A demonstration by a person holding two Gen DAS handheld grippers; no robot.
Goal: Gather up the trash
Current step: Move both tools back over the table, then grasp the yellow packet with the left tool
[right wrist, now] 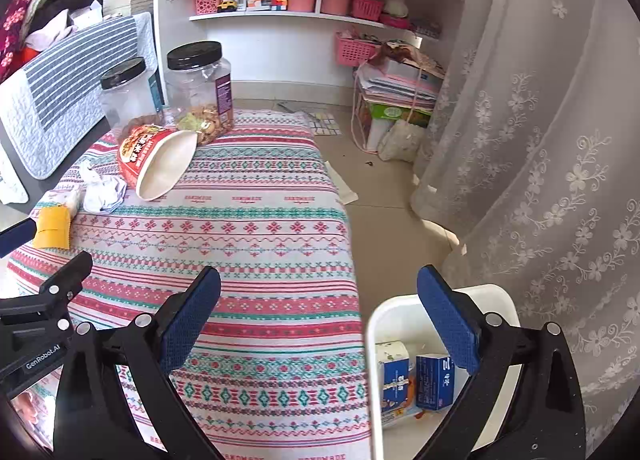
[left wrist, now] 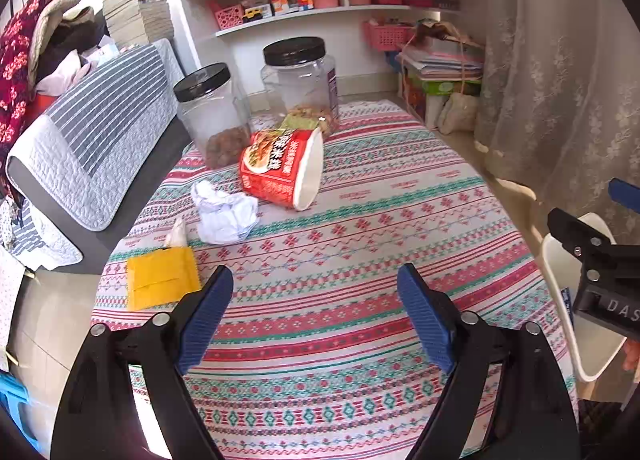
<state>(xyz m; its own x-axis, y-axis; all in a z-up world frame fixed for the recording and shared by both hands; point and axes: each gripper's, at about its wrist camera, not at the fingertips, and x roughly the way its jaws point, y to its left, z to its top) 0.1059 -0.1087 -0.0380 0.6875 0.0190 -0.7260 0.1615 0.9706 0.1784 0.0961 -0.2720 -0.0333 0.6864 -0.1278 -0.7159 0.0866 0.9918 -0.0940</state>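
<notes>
A red instant-noodle cup (left wrist: 282,167) lies on its side on the patterned tablecloth (left wrist: 360,244), also in the right wrist view (right wrist: 154,161). A crumpled white paper (left wrist: 224,213) lies just left of it (right wrist: 100,189). A yellow packet (left wrist: 162,278) with a white tissue (left wrist: 176,232) sits near the table's left edge (right wrist: 52,225). A white bin (right wrist: 400,316) stands on the floor right of the table, holding small blue and white cartons (right wrist: 434,380). My left gripper (left wrist: 316,300) is open and empty above the cloth. My right gripper (right wrist: 320,304) is open and empty over the table edge and bin.
Two clear jars with black lids (left wrist: 212,115) (left wrist: 300,79) hold snacks at the table's far end. A sofa with a striped cover (left wrist: 92,139) is on the left. Shelves (left wrist: 320,7), stacked boxes (left wrist: 440,75) and a lace curtain (right wrist: 540,139) stand behind and right.
</notes>
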